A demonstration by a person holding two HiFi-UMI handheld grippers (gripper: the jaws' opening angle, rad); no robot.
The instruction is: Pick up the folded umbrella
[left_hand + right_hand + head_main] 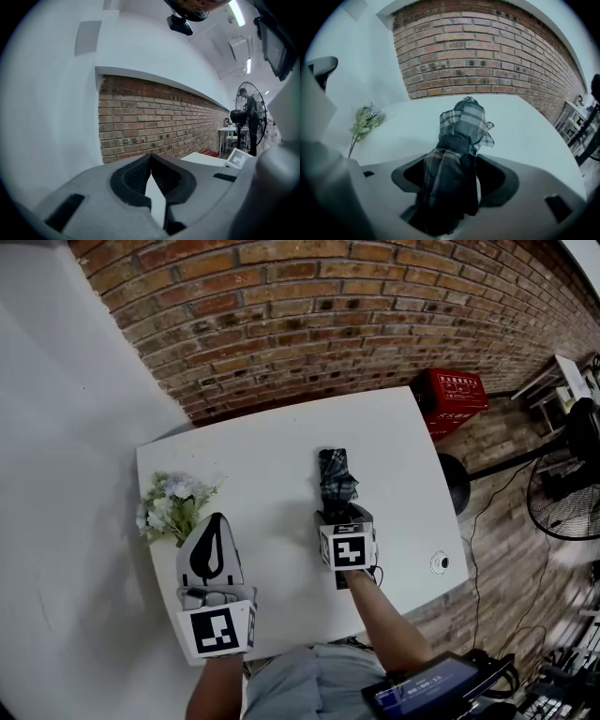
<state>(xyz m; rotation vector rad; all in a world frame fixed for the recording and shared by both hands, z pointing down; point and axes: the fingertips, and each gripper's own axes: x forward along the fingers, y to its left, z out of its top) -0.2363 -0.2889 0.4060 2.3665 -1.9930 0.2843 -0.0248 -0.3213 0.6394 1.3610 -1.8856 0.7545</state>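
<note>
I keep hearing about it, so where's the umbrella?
In the head view, the umbrella lies on the table, right of centre, between the right gripper's jaws.

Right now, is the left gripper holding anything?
No, the left gripper has its jaws closed tip to tip in its own view, with nothing between them.
</note>
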